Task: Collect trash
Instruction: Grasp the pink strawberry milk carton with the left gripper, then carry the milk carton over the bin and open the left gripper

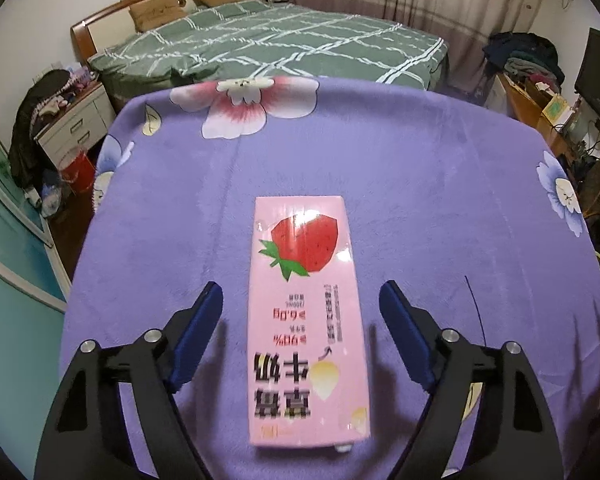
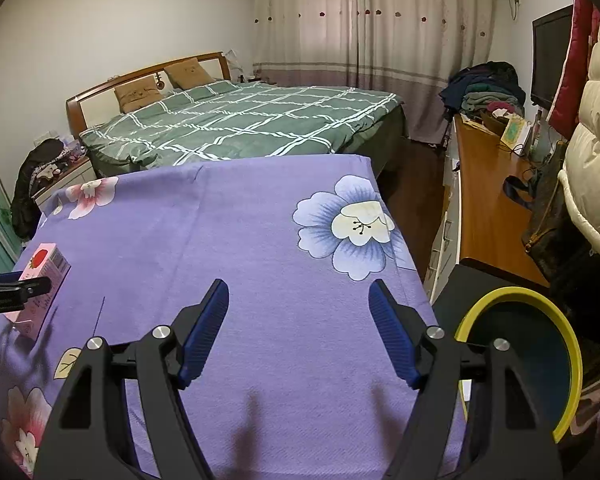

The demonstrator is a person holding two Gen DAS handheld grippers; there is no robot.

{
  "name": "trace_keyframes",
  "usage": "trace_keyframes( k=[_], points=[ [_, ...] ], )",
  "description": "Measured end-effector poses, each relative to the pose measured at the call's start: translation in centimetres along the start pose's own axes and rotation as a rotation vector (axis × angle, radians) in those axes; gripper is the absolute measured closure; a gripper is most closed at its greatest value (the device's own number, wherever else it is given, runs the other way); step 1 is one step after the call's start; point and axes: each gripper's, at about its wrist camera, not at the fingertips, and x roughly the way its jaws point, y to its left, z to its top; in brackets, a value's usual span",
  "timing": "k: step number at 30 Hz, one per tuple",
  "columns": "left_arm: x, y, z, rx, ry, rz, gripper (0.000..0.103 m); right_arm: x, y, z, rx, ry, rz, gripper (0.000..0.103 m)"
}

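Black, angular finger arms with ribbed blue pads frame the left gripper (image 1: 301, 300), its jaws standing apart with a gap on each side of the milk carton (image 1: 308, 316) — the pads do not touch it. That carton is a flat, glossy pink box printed with a red strawberry, lying face-up on the purple cloth (image 1: 440, 200) and running lengthwise between the fingers and on past their tips. The cloth is soft and napped, with large pale flowers, and covers the table out to its rounded far edge. Over on the right gripper (image 2: 299, 298), the same blue-padded jaws stand apart over bare cloth with nothing between them; the carton lies far off to its left. Just right of that gripper, below the table edge, sits a round bin (image 2: 556, 360) with a smooth yellow rim and dark inside.
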Motion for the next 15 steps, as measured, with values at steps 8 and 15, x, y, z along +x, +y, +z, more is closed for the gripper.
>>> trace_keyframes(
  k=[8,15],
  points=[
    [2.0,0.0,0.6,-0.004,0.04,-0.014,0.044,0.1,0.0,0.0,-0.001,0.003,0.0,0.034],
    [1.8,-0.5,0.6,0.016,0.03,-0.024,0.052,0.3,0.1,-0.2,-0.005,0.009,-0.003,0.034]
  ],
)
